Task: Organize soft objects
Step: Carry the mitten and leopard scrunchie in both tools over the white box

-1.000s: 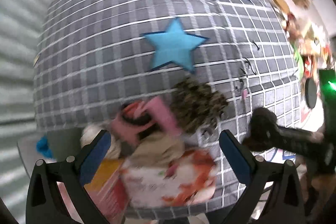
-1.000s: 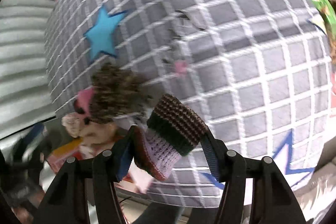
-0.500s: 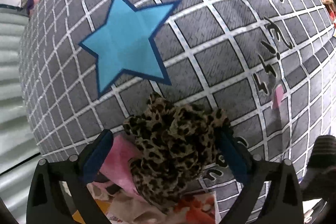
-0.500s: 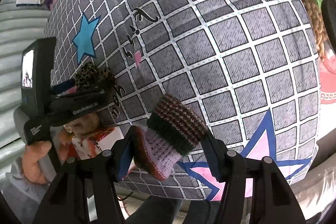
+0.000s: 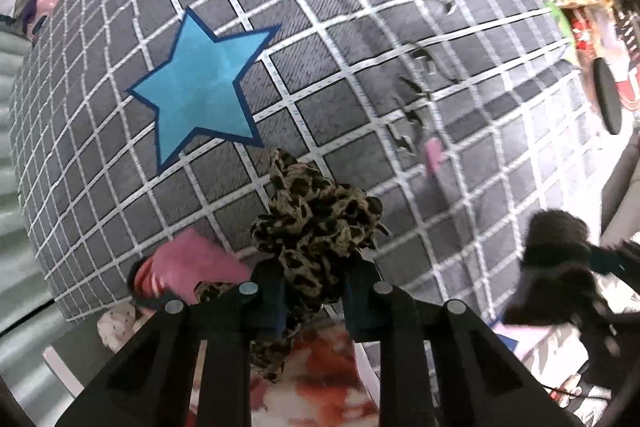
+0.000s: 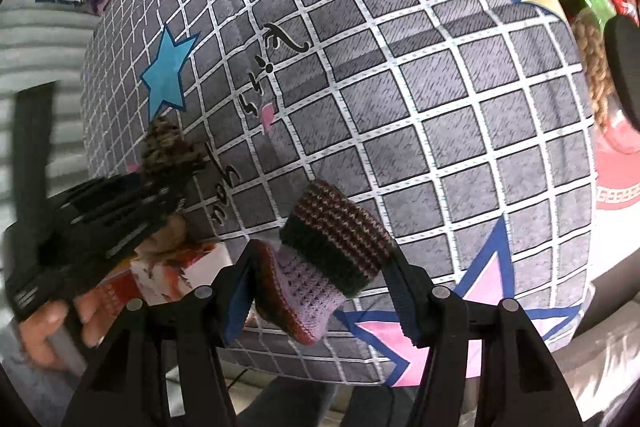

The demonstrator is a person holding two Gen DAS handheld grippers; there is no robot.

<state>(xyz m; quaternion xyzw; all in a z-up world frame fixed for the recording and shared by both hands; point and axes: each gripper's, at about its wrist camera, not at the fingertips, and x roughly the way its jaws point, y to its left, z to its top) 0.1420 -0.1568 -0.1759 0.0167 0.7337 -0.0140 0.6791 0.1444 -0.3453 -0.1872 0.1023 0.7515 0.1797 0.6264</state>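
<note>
The left tongs (image 5: 314,291) have just closed on the leopard-print fabric scrunchie (image 5: 316,227) at the edge of the grey checked bed (image 5: 400,27); the right tongs (image 6: 320,291) grip a striped knitted sock (image 6: 324,263). Both items are not yet put away.

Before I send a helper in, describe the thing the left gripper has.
On the grey checked cloth, just below the blue star, the left gripper is shut on a leopard-print scrunchie. It is ruffled and spotted, unlike the plain pink item beside it.
</note>
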